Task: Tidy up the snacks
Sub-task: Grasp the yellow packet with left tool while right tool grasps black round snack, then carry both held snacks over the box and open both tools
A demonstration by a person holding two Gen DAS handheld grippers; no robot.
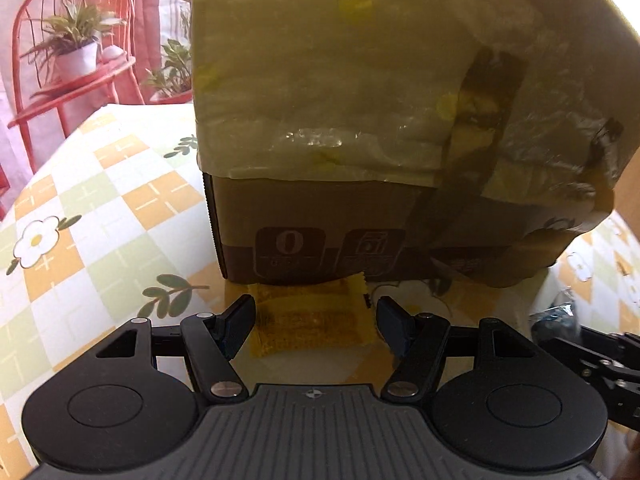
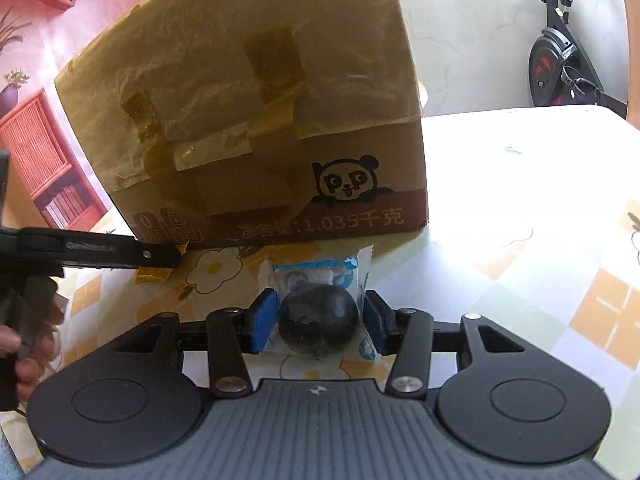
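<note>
Straddling a flat, crinkled yellow snack packet (image 1: pixel 316 322) without contact, left gripper (image 1: pixel 316 320) stands released against the taped cardboard box (image 1: pixel 320 216). Right wrist view: right gripper (image 2: pixel 320 320) clamps a round dark snack in clear wrapper (image 2: pixel 318 320), box (image 2: pixel 280 140) behind, mid-table (image 2: pixel 500 208).

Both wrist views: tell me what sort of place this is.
Probably a home living or dining room: a table with a flowered tablecloth, potted plants on a red rack, and an exercise bike by the wall.
</note>
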